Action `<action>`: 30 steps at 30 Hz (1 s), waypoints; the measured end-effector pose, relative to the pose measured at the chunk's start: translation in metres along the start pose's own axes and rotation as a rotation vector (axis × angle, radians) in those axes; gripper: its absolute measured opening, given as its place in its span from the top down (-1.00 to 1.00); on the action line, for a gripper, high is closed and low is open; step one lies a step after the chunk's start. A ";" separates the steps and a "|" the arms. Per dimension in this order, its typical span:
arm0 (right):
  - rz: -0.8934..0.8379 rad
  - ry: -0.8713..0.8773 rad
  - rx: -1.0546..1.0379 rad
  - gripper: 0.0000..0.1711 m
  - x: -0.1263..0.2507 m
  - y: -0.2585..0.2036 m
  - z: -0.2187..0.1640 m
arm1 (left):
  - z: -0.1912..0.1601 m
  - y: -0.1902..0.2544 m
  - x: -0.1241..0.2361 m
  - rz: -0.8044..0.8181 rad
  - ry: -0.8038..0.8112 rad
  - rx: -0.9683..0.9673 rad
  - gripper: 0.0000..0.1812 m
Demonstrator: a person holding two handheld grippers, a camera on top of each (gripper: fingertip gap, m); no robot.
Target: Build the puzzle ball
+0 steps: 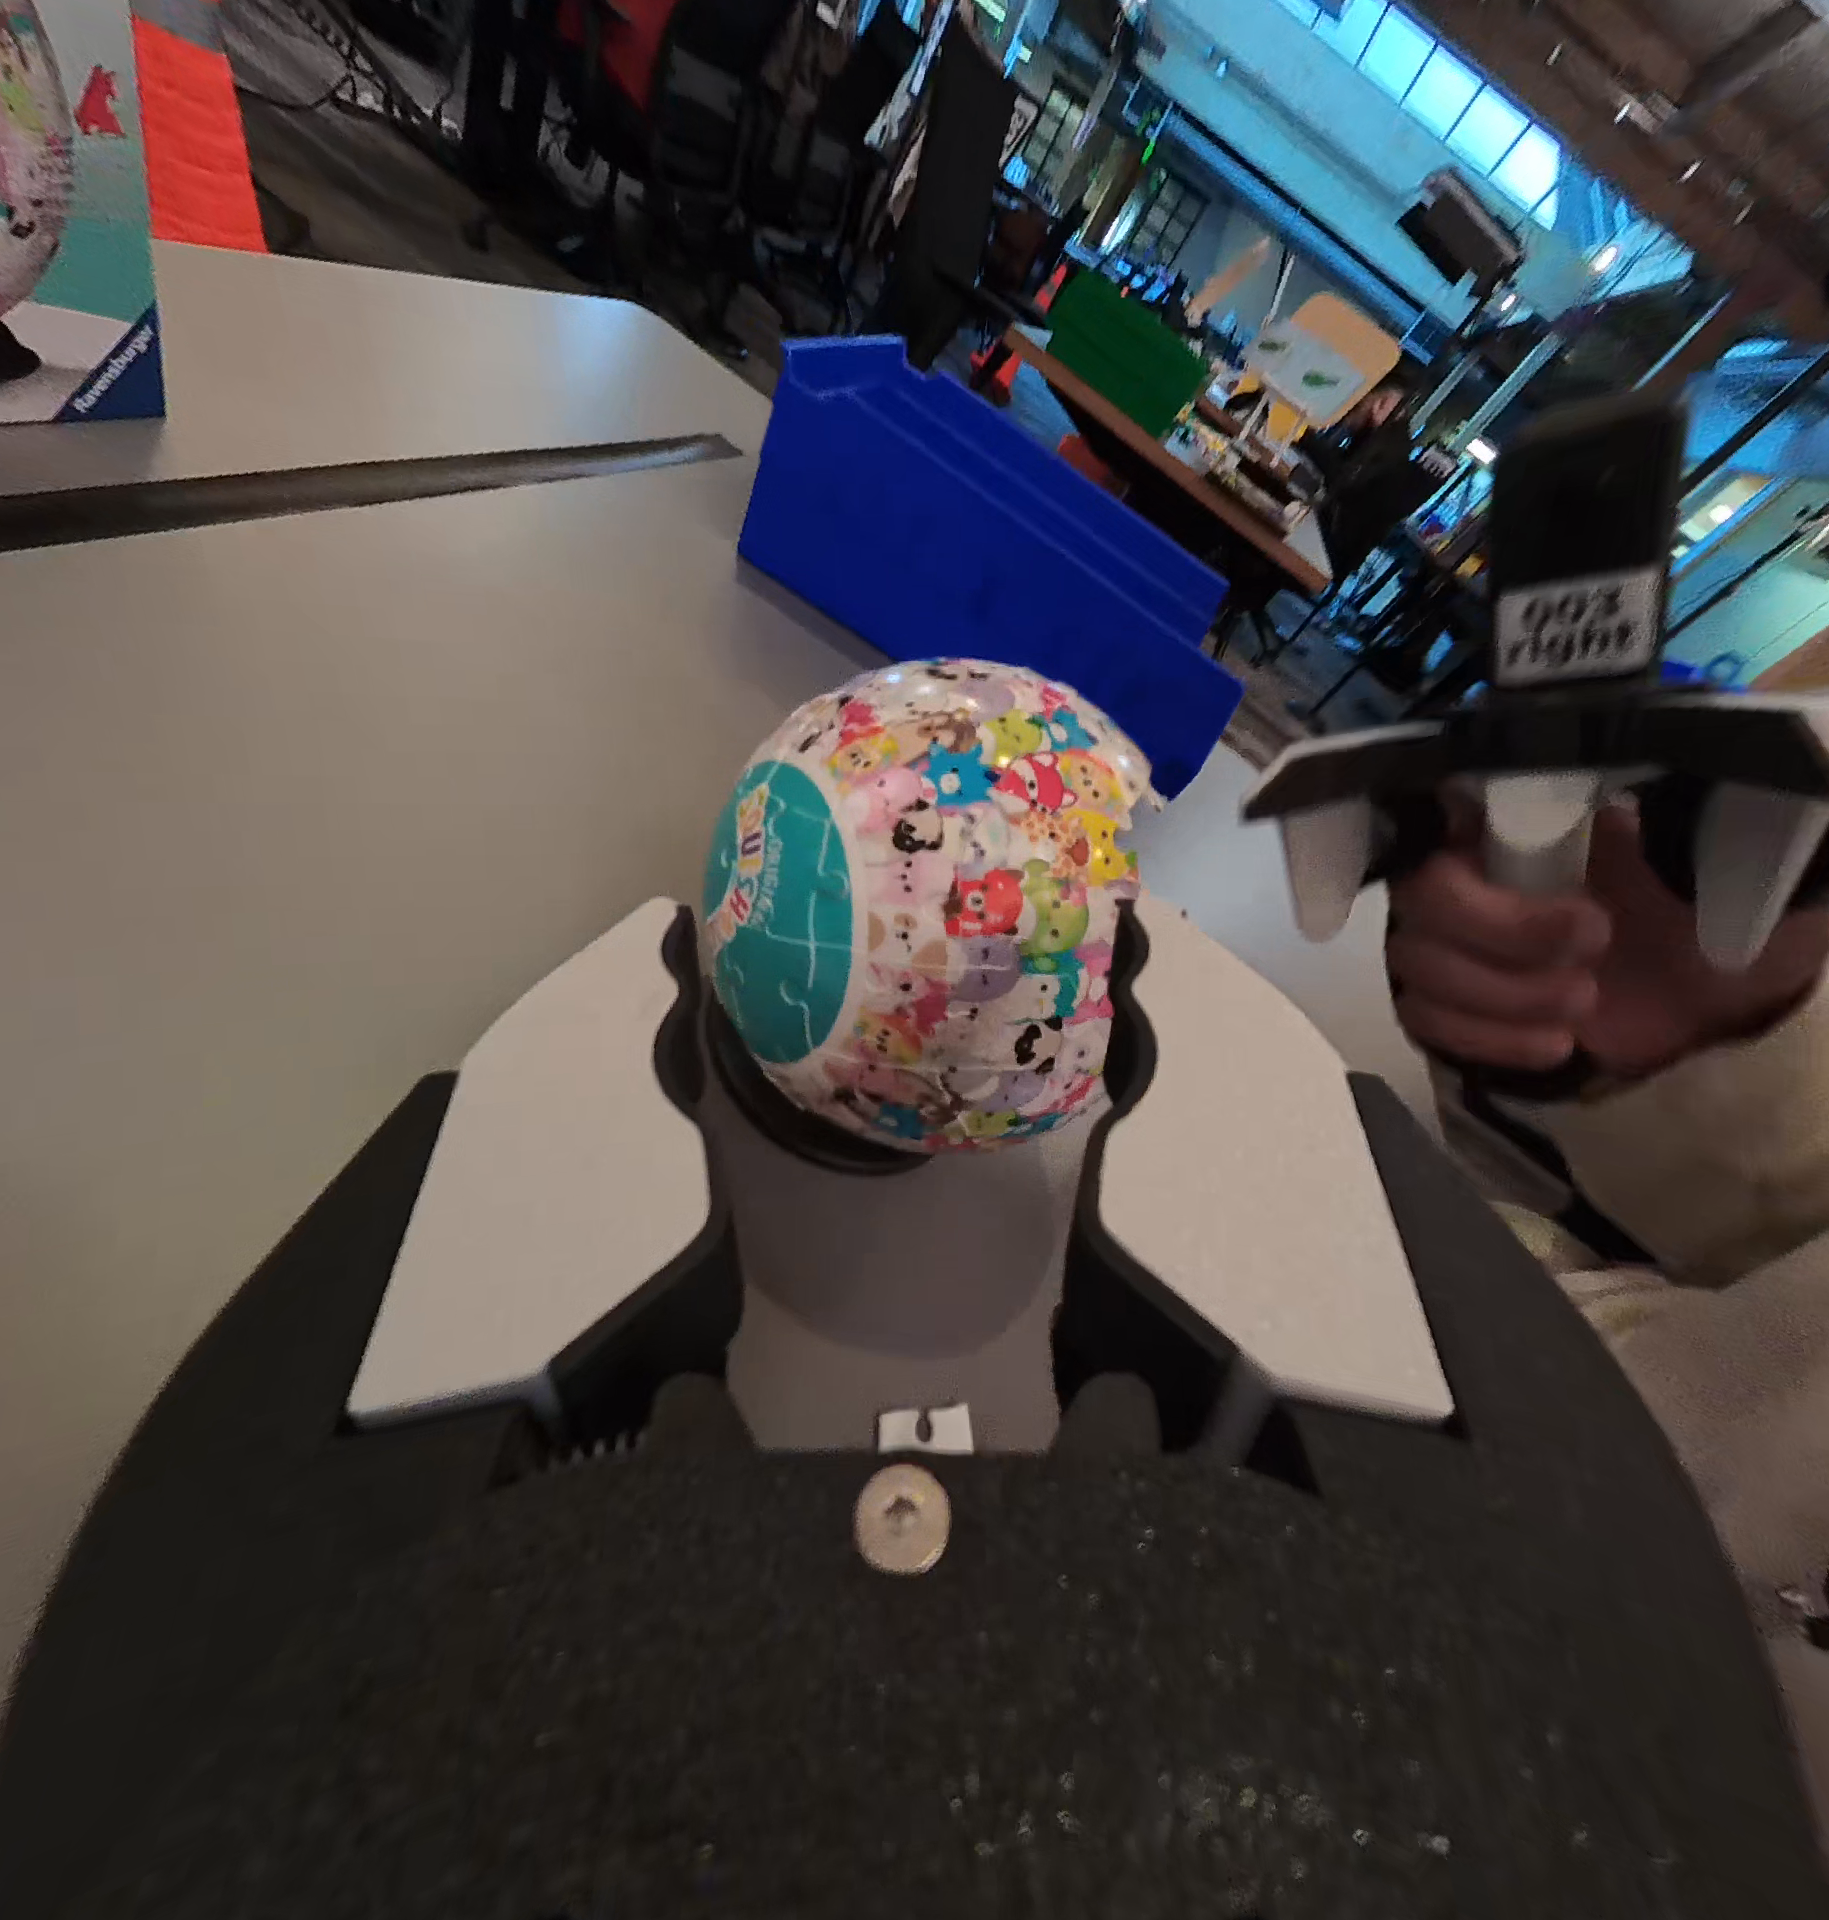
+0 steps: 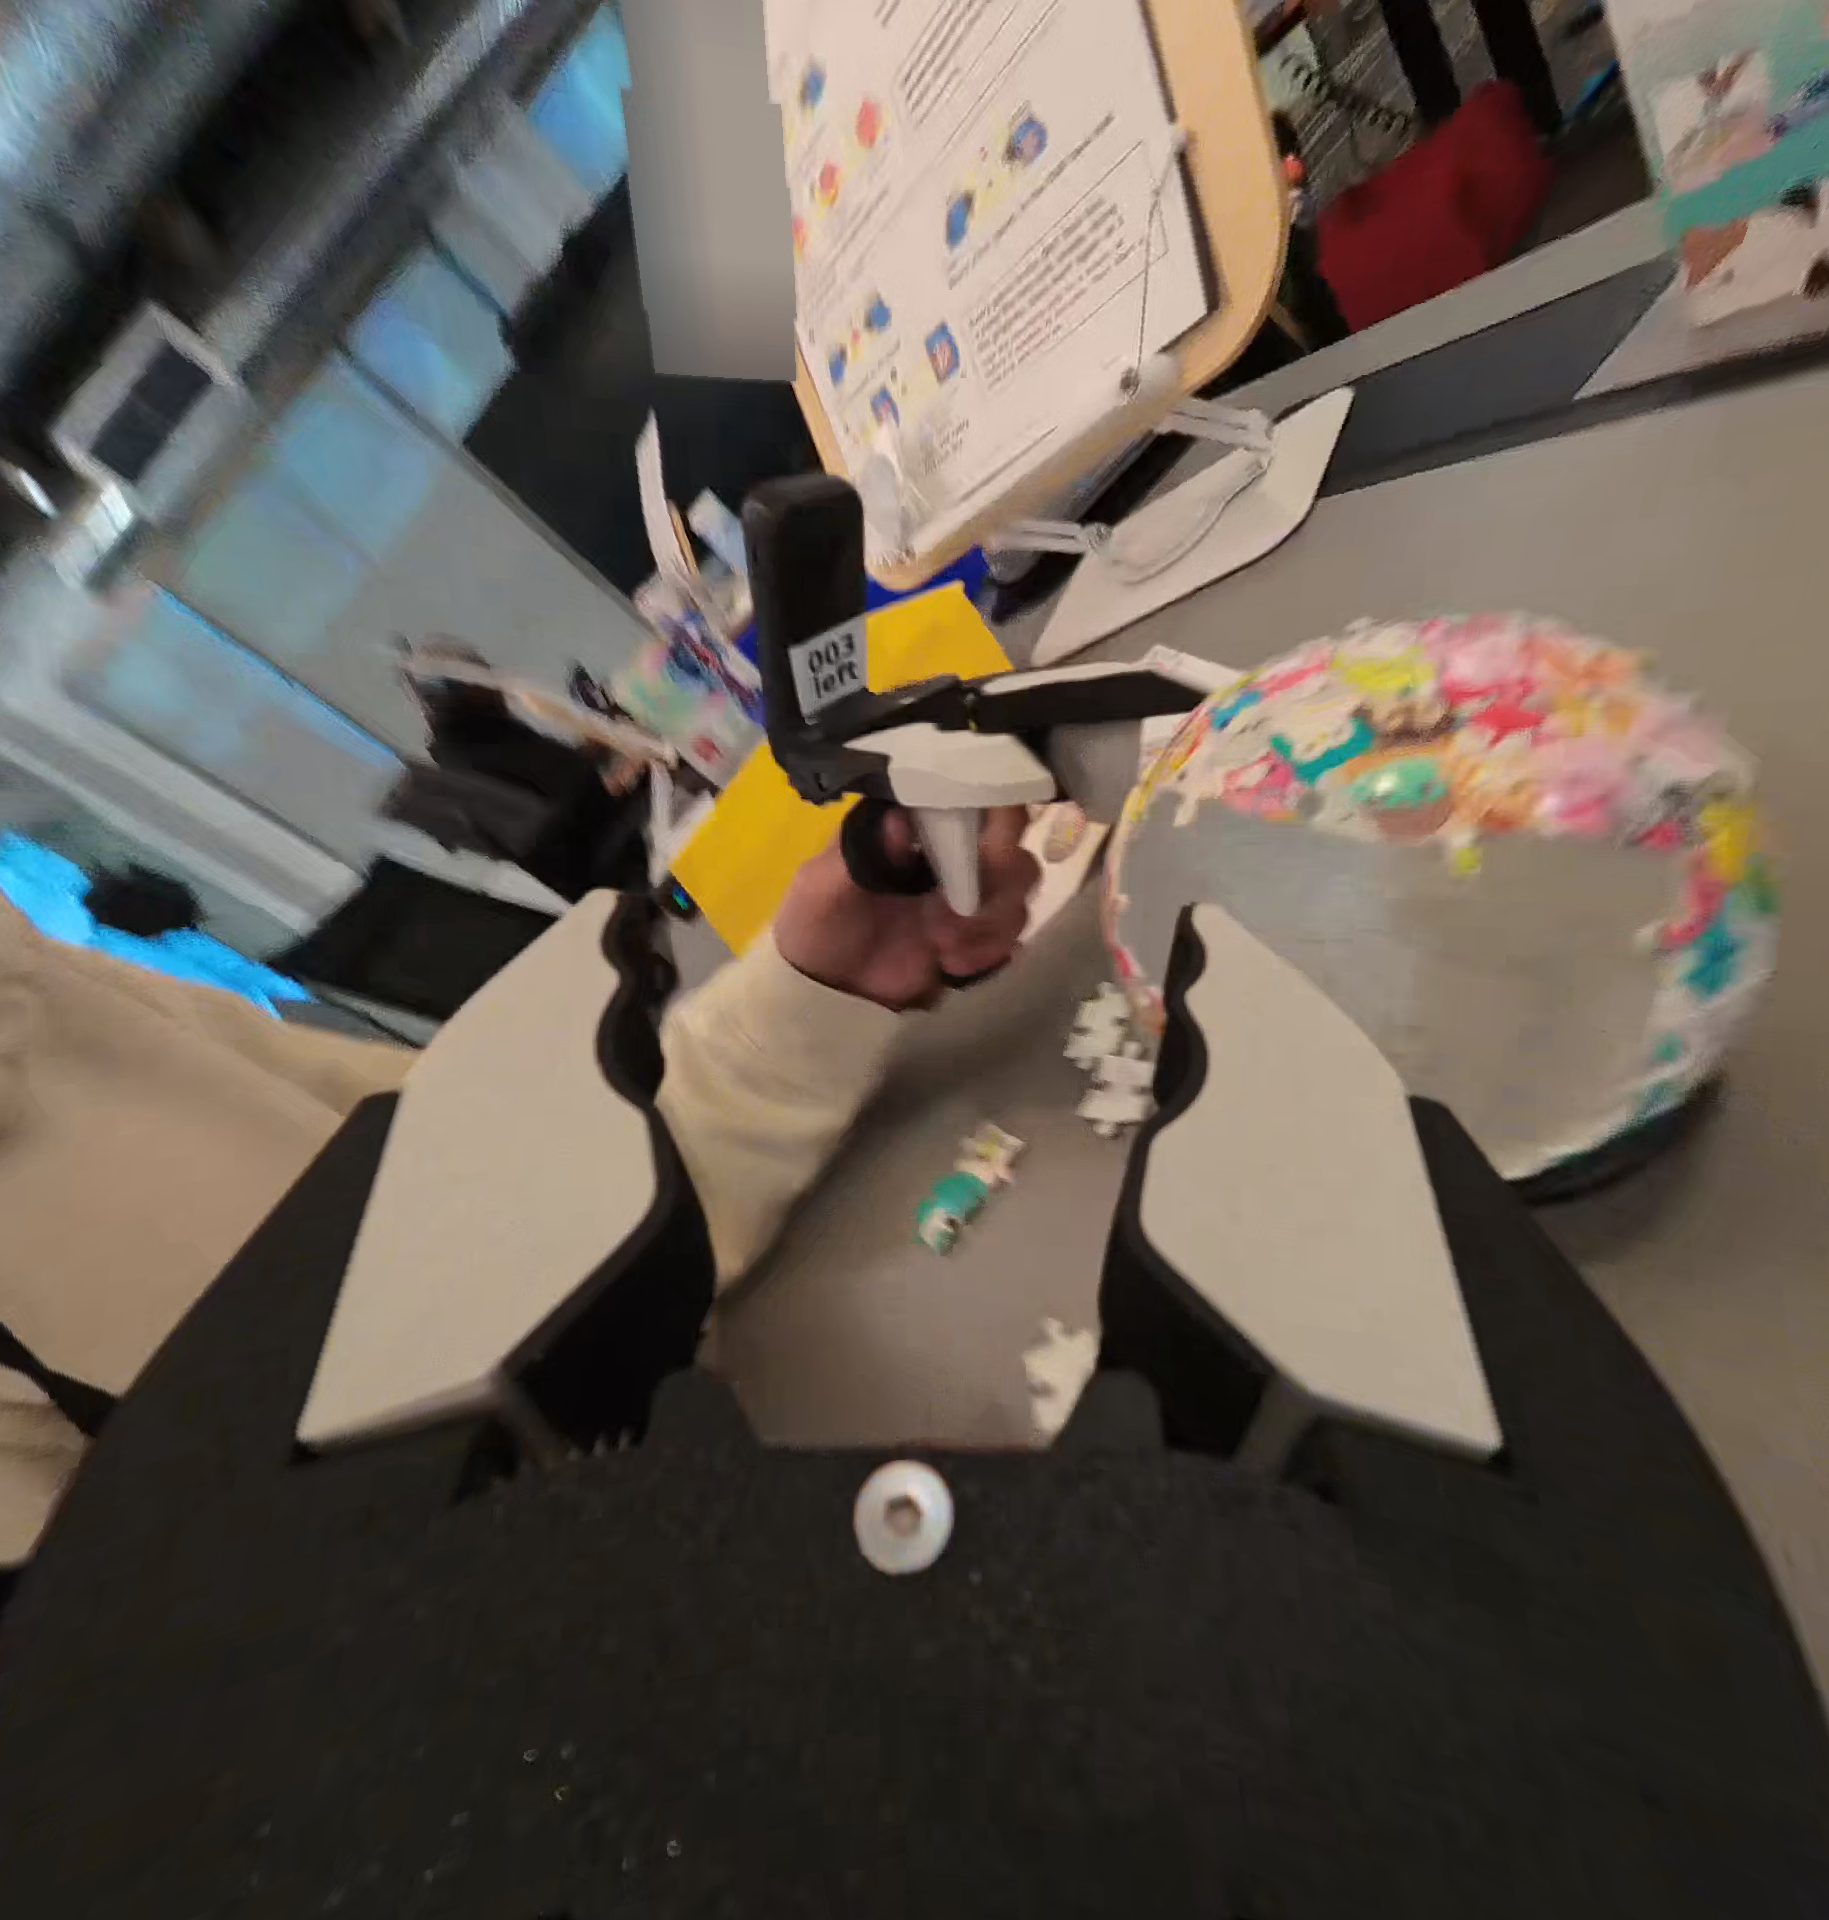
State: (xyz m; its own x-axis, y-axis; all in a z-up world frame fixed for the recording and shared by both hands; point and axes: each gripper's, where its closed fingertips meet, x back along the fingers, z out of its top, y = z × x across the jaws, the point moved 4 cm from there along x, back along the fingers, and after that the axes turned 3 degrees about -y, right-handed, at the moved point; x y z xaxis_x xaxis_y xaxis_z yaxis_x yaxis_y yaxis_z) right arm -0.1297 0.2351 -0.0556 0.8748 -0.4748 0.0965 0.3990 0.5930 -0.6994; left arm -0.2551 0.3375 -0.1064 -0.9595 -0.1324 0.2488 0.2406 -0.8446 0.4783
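The puzzle ball (image 1: 951, 894), covered in colourful cartoon figures with a teal round patch, stands on a black ring stand (image 1: 816, 1138) on the grey table. My left gripper (image 1: 905, 935) is shut on the ball, one finger on each side. In the right wrist view the ball (image 2: 1492, 748) is blurred and shows a large open gap with a grey inside; the left gripper (image 2: 1086, 758) holds its left edge. My right gripper (image 2: 910, 935) is open and empty, above loose pieces: a teal one (image 2: 967, 1195) and white ones (image 2: 1107, 1060). It also shows in the left wrist view (image 1: 1523, 883), to the right of the ball.
A blue bin (image 1: 972, 540) stands behind the ball near the table edge. The puzzle box (image 1: 48, 208) stands at the far left. An instruction sheet on a wooden stand (image 2: 993, 260) is at the back. A yellow sheet (image 2: 785, 831) lies beyond the left hand.
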 end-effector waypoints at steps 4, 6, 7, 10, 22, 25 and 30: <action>-0.006 0.036 -0.072 -0.23 -0.031 0.008 -0.013 | -0.005 -0.008 -0.005 -0.043 -0.001 0.034 0.17; -0.016 0.021 -0.045 -0.24 -0.041 0.012 -0.011 | -0.008 -0.010 -0.007 -0.052 -0.006 0.043 0.17; -0.033 0.009 -0.031 -0.25 -0.045 0.016 -0.010 | -0.008 -0.010 -0.007 -0.057 -0.005 0.046 0.17; 0.035 0.011 -0.083 -0.24 -0.055 0.017 -0.008 | -0.008 -0.007 -0.012 -0.060 -0.007 0.042 0.17; 0.019 0.082 -0.087 -0.40 -0.071 0.013 0.000 | -0.007 -0.006 -0.019 -0.063 -0.021 0.038 0.18; -0.010 0.055 -0.078 -0.52 -0.075 0.009 0.001 | -0.007 -0.005 -0.019 -0.062 -0.023 0.032 0.19; -0.005 0.043 -0.087 -0.53 -0.074 0.005 0.006 | -0.006 -0.005 -0.019 -0.061 -0.018 0.031 0.21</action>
State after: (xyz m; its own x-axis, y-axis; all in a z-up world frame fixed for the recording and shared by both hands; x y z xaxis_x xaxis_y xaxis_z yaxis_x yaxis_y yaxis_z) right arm -0.1910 0.2772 -0.0618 0.8594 -0.5063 0.0713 0.3767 0.5327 -0.7579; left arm -0.2388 0.3416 -0.1189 -0.9696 -0.0717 0.2338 0.1868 -0.8343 0.5187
